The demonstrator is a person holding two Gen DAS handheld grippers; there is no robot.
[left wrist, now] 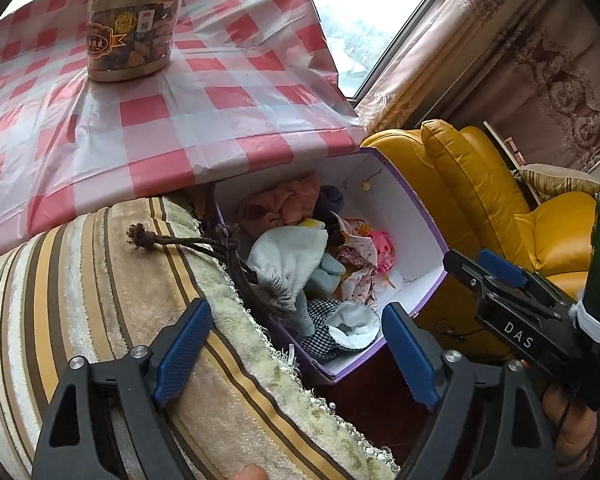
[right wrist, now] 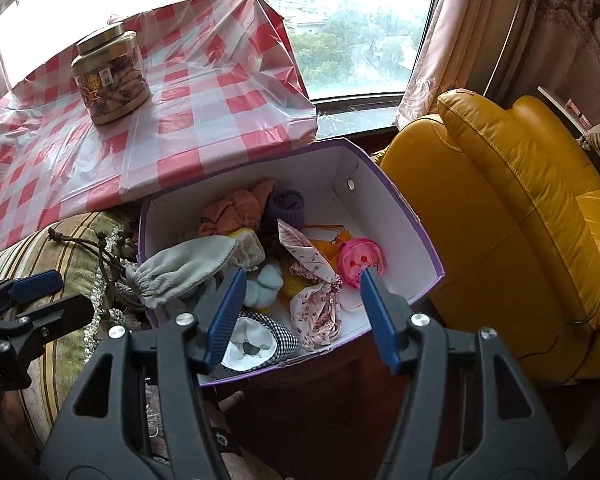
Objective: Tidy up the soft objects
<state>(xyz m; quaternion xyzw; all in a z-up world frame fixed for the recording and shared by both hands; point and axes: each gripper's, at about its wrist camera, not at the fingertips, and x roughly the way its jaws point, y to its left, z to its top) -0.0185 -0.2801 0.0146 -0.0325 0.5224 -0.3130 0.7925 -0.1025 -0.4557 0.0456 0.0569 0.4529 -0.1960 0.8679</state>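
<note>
A purple box with a white inside [right wrist: 384, 216] [left wrist: 400, 216] sits below the table edge and holds several soft items: a grey drawstring pouch [right wrist: 184, 266] [left wrist: 284, 256], an orange cloth [right wrist: 232, 210], a purple sock [right wrist: 286, 204], a floral cloth [right wrist: 316, 304], a pink smiley toy [right wrist: 358, 260] and a checked cloth [right wrist: 268, 340]. My right gripper [right wrist: 300, 312] is open and empty above the box's near rim. My left gripper [left wrist: 296, 352] is open and empty over the striped cushion and the box's near corner. The right gripper also shows in the left wrist view [left wrist: 496, 276].
A table with a red checked plastic cover [right wrist: 204, 120] stands behind the box, with a jar of snacks [right wrist: 110, 78] on it. A striped cushion with tassel cords [left wrist: 80, 280] lies left of the box. A yellow leather armchair [right wrist: 500, 220] stands right of it.
</note>
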